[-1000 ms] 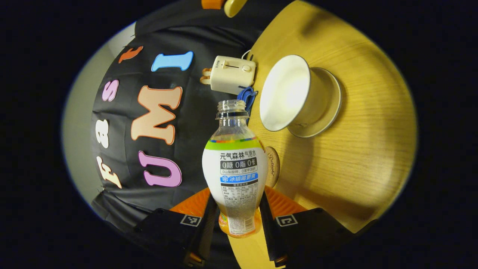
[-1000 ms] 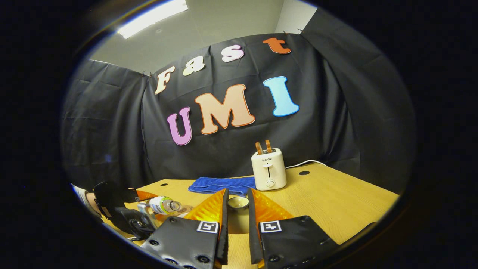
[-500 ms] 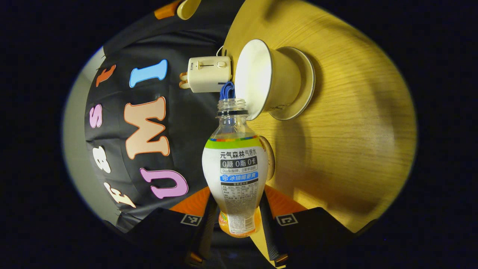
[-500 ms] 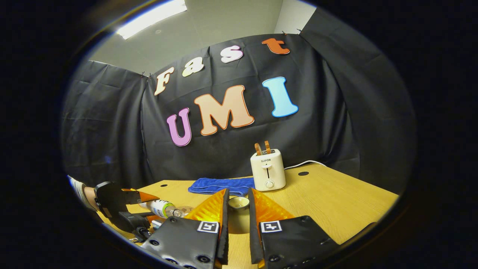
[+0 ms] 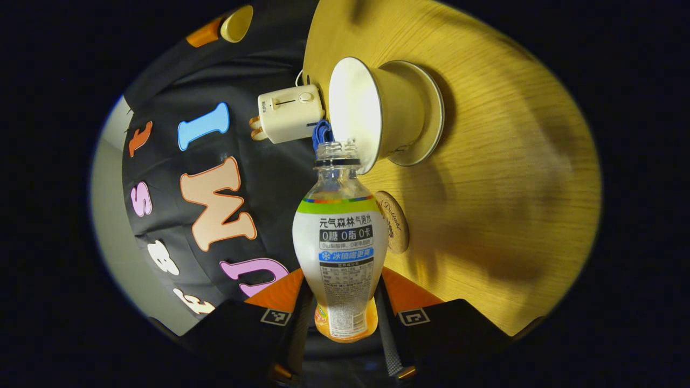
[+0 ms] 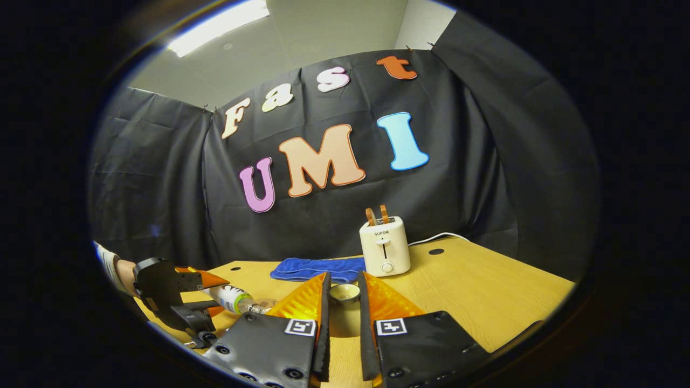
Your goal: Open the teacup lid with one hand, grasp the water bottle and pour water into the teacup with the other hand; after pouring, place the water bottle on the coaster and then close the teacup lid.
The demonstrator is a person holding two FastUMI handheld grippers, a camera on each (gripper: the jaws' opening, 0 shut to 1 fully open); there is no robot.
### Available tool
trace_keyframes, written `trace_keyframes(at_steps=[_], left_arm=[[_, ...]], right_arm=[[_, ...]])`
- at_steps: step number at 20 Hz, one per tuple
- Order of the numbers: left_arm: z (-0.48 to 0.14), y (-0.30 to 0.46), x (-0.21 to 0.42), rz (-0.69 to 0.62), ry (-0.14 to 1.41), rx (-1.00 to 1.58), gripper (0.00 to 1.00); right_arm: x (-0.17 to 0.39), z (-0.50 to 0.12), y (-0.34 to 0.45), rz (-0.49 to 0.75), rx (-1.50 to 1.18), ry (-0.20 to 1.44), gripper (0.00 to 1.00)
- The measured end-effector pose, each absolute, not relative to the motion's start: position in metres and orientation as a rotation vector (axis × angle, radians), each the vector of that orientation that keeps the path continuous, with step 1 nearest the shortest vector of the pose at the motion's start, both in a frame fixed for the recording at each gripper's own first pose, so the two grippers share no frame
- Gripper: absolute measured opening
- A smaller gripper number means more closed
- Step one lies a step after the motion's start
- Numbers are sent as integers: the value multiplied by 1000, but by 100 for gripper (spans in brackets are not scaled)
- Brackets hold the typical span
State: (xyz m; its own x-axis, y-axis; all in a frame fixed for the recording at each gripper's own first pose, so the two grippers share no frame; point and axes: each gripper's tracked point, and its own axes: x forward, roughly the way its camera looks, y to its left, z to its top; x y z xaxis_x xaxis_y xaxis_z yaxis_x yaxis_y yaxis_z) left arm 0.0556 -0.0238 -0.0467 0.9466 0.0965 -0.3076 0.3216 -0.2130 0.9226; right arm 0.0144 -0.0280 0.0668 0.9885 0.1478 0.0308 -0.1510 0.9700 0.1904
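My left gripper (image 5: pixel 342 281) is shut on a labelled plastic water bottle (image 5: pixel 339 242), which has no cap. The bottle lies tipped over, its mouth right at the rim of the white teacup (image 5: pixel 401 108). The cup stands open on its saucer (image 5: pixel 435 105). A round cork coaster (image 5: pixel 394 222) lies on the table just behind the bottle. In the right gripper view my right gripper (image 6: pixel 343 292) holds the small cream teacup lid (image 6: pixel 344 292) between its orange fingers, above the table. The tilted bottle (image 6: pixel 234 298) and the left gripper (image 6: pixel 183 302) show low on the left there.
A cream toaster (image 6: pixel 384 245) with two slices stands at the back of the wooden table (image 6: pixel 485 291), and a folded blue towel (image 6: pixel 312 268) lies to its left. A person's sleeve (image 6: pixel 110 267) shows behind the left gripper. The toaster (image 5: pixel 288 113) sits beyond the cup.
The left gripper has brought the tipped bottle nearer the cup, so its mouth now meets the rim. The right gripper has stayed almost still with the lid.
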Motion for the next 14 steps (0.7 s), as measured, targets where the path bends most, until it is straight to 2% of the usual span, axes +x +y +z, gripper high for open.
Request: trace_keyframes(at_steps=[3, 14], left_arm=[[-40, -23, 56, -211, 311, 1822, 57], [-16, -21, 56, -192, 299, 1968, 57]], right_arm=[[14, 66, -27, 155, 195, -17, 27], [13, 70, -29, 158, 199, -21, 26]])
